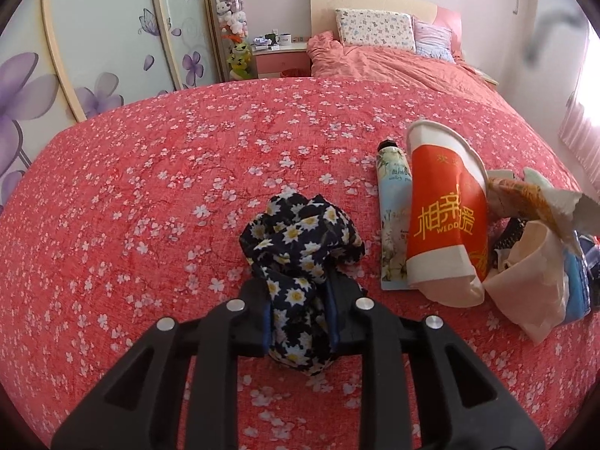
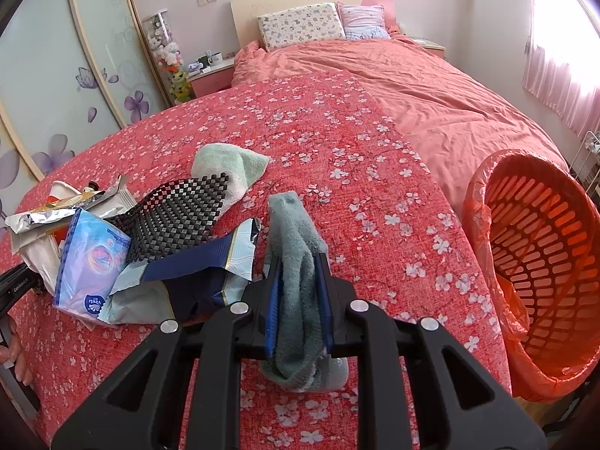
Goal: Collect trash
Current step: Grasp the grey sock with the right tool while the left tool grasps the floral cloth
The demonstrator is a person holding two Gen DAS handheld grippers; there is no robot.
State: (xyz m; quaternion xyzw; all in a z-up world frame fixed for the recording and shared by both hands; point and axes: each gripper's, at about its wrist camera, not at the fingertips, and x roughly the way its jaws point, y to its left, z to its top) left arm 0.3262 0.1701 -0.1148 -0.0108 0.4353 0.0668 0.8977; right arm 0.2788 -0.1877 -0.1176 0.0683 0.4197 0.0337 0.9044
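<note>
Daisy-print cloth sits pinched in the left gripper; the right gripper clamps a grey-green sock. Both lie left of the orange basket, probably being sorted from the trash.

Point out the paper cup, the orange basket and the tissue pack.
paper cup (image 1: pixel 444 221): left wrist view, on its red printed side.
orange basket (image 2: pixel 543 247): right wrist view, on its slotted inner wall.
tissue pack (image 2: pixel 92 258): right wrist view, on its blue front.

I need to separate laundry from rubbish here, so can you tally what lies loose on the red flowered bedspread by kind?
Cloth items: 3 (navy daisy-print cloth, grey-green terry sock, pale green towel)
Paper cups: 1 (red-and-white cup)
Tubes: 1 (floral cream tube)
Tissue packs: 1 (blue pack)
Black grid mats: 1
Total: 7; crumpled wrappers not counted.
</note>
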